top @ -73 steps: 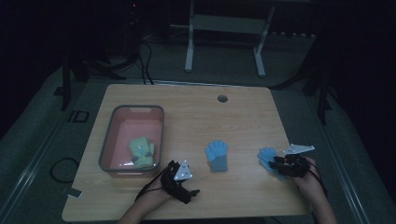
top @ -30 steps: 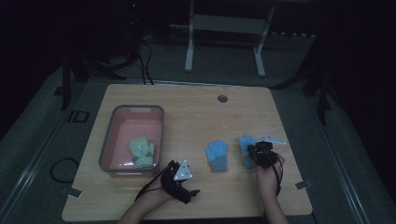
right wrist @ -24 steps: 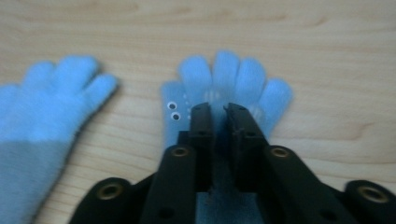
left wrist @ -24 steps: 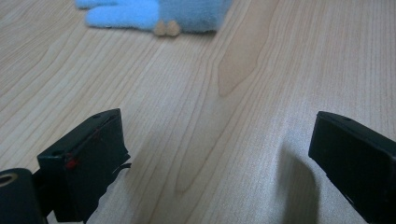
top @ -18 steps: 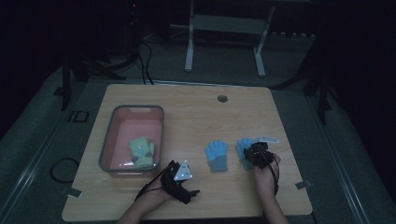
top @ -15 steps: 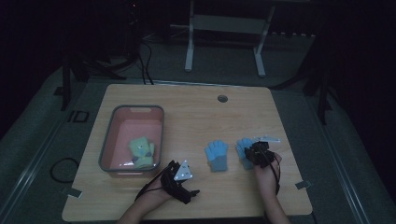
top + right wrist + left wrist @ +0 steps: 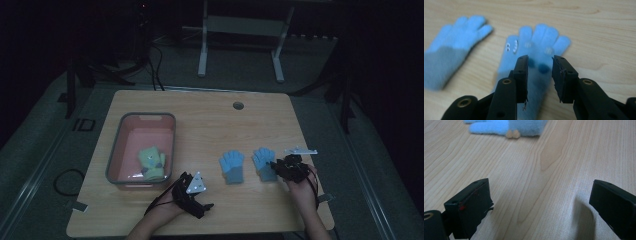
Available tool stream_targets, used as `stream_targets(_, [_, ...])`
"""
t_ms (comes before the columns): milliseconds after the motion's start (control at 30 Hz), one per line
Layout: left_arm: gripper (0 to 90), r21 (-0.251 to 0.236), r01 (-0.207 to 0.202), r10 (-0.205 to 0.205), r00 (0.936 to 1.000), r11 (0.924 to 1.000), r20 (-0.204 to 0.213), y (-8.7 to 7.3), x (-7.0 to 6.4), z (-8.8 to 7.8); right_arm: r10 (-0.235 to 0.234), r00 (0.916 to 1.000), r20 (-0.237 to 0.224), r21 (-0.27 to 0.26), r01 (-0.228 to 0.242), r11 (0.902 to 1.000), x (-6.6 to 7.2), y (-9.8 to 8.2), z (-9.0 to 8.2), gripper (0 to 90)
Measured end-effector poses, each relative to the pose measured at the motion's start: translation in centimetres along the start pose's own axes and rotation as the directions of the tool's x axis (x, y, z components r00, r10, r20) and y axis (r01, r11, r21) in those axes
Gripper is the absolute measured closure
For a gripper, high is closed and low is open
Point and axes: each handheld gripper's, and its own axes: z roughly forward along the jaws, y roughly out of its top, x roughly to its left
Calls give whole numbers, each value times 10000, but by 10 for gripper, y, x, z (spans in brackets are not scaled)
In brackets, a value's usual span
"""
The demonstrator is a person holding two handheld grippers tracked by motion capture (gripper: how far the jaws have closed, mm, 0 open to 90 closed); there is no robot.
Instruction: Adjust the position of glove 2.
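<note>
High view, scene: two blue gloves lie side by side, palms down, on the worktop (image 7: 210, 125), right of a grey tub (image 7: 116, 165) holding a green glove (image 7: 151, 161).
Right claw (image 7: 540, 62): part-open over the right blue glove (image 7: 536, 55); its jaws have just been opening, the pads are clear of the fabric, so nothing is held.
Left claw (image 7: 540, 202): wide, empty, resting near the front edge over bare wood.
Left blue glove (image 7: 232, 167): flat, just beside its partner, not touching it.
Risk, snag: a jaw tip may catch the fleece as it draws away and drag the glove askew.
Risk, collision: a sideways sweep could nudge the neighbouring glove out of line.
Risk, regrasp: a closing pinch on flat cloth may slip off and gather only a fold.
</note>
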Motion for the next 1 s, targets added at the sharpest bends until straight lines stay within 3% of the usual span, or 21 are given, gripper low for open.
stream_targets(133, [41, -2, -1, 1, 10000, 10000, 0, 0, 0, 0, -429, 9975, -566, 56, 432, 9990, -5, -3, -1, 616])
stream_targets(200, [41, -7, -9, 9, 10000, 10000, -4, 0, 0, 0, -1076, 9889, -1023, 89, 1090, 9940, -6, -3, 0, 606])
stream_targets(233, [41, -8, -9, 9, 10000, 10000, 1, 0, 0, 0, -1076, 9889, -1023, 89, 1090, 9940, -6, -3, 0, 606])
stream_targets(267, [41, 11, -16, 16, 10000, 10000, 24, 0, 0, 0, -1399, 9803, -1395, 104, 1428, 9897, -7, -3, 1, 598])
stream_targets(300, [41, 2, -26, 26, 10000, 10000, 51, 0, 0, 0, -1399, 9803, -1395, 104, 1428, 9897, -7, -3, 1, 598])
stream_targets(400, [41, -7, 1, -1, 10000, 10000, 58, 0, 0, -1, -2121, 9583, -1915, 19, 2164, 9763, -7, 0, 3, 600])
stream_targets(433, [41, -9, 5, -5, 10000, 10000, 68, 0, 0, -1, -2476, 9462, -2082, -29, 2526, 9676, -8, 3, 4, 612])
stream_targets(533, [41, -5, -1, 1, 10000, 10000, 67, 0, 0, 0, -2599, 9414, -2151, -25, 2656, 9641, -9, 6, 5, 633])
stream_targets(600, [41, -18, -5, 5, 10000, 10000, 71, 0, 0, -1, -2895, 9306, -2238, -122, 2944, 9556, -12, 10, 7, 634])
stream_targets(733, [41, -27, 25, -25, 10000, 10000, 90, 0, 0, -1, -2952, 9276, -2289, -102, 3009, 9536, -15, 12, 10, 634])
stream_targets(1000, [41, 3, -2, 2, 10000, 10000, 82, 0, 0, 0, -2841, 9321, -2246, 177, 2953, 9552, -19, 6, 26, 634])
